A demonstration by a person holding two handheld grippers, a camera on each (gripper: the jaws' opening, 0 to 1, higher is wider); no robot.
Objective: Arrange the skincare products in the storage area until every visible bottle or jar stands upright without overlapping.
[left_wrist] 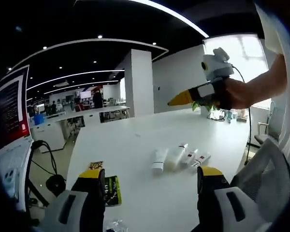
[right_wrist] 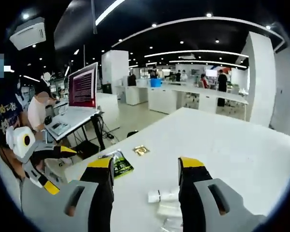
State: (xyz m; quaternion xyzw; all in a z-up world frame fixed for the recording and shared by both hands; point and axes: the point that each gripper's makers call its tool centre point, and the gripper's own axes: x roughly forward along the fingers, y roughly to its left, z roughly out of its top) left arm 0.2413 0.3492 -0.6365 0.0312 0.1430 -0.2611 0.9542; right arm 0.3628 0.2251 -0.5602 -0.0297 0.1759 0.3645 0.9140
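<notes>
1. While both claws hang above the white surface [left_wrist: 135,145], nothing sits between either pair of jaws.
2. Seen from the left gripper view, the left claw [left_wrist: 152,176] stands wide open, its yellow-tipped black jaws well apart, above the near part of the surface.
3. Beyond it, 4 white skincare tubes [left_wrist: 176,157] lie on their sides in a loose row, close together, none upright; whether they touch is too small to tell.
4. A dark green packet [left_wrist: 112,189] lies flat near the surface's edge, just beside the left jaw, with a small gold packet [left_wrist: 95,165] beyond it.
5. The right claw [left_wrist: 181,99] comes in from the right of this view, held by a hand [left_wrist: 246,92] high over the far side of the surface; its yellow tip looks closed, though I cannot tell for sure from here.
6. From the right gripper view, the right claw [right_wrist: 145,166] is open and empty, with the tubes [right_wrist: 165,203] lying low between its jaws.
7. The left claw [right_wrist: 53,169] appears at the left edge there.
</notes>
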